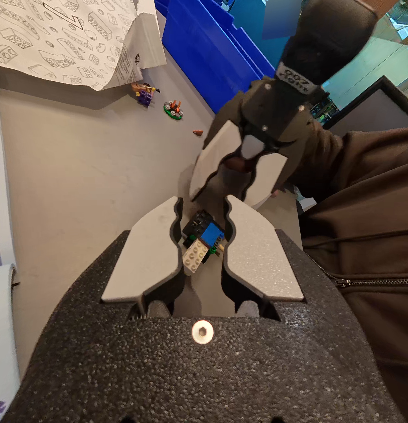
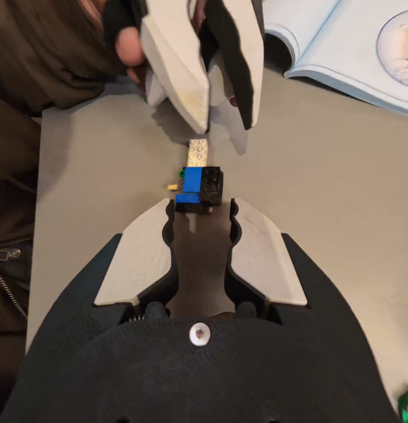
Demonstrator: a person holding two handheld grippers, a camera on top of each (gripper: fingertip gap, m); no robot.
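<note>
While blur hides contact, both tongs (image 1: 203, 199) (image 2: 200, 200) gape around the brick model (image 2: 199, 185).

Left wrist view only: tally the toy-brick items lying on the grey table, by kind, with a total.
Multi-brick builds: 2 (black, blue and white build; campfire on a green disc)
Minifigures: 1 (purple minifigure)
Loose single pieces: 1 (brown cone)
Total: 4

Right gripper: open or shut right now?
Open. The right gripper has a wide gap between its fingers, with nothing in it; the brick model lies just ahead.
</note>
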